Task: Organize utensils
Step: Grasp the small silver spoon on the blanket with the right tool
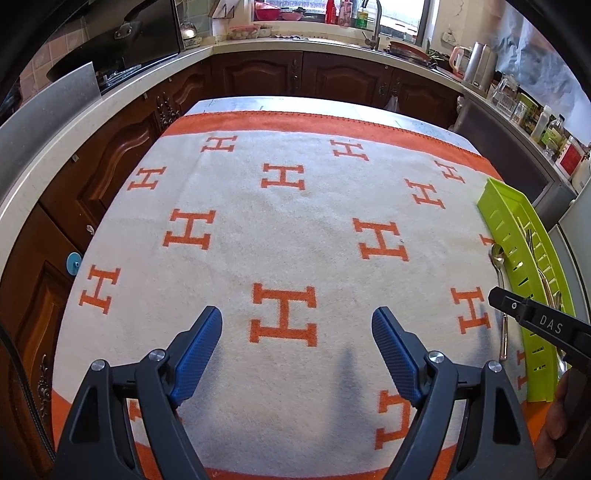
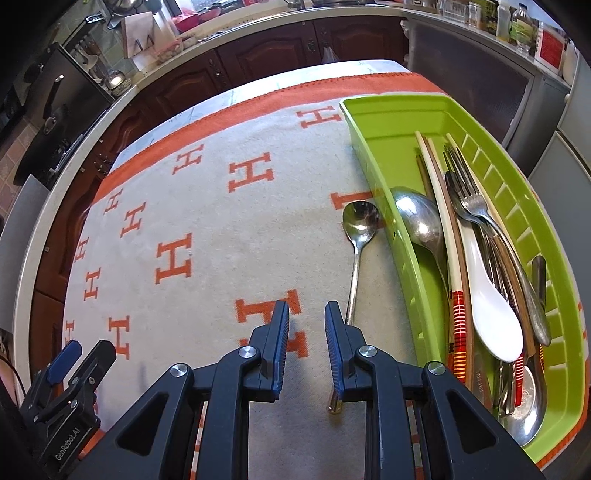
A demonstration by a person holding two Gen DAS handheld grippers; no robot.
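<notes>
A steel spoon (image 2: 357, 236) lies on the orange-and-cream cloth, just left of a green plastic tray (image 2: 373, 147). The tray holds several utensils: chopsticks (image 2: 436, 206), forks (image 2: 469, 192), a large steel spoon (image 2: 417, 218) and a white spoon (image 2: 491, 295). My right gripper (image 2: 306, 314) hovers above the cloth with its jaws narrowly apart and empty; the loose spoon's handle runs under its right finger. My left gripper (image 1: 297, 317) is wide open and empty over the middle of the cloth. In the left wrist view the spoon (image 1: 498, 258) and the tray (image 1: 517, 236) lie at the far right.
The cloth (image 1: 295, 229) covers a table ringed by dark wood cabinets (image 1: 258, 74) and a pale counter. Bottles and jars (image 1: 546, 125) stand on the right counter. A sink tap (image 1: 373, 22) is at the back.
</notes>
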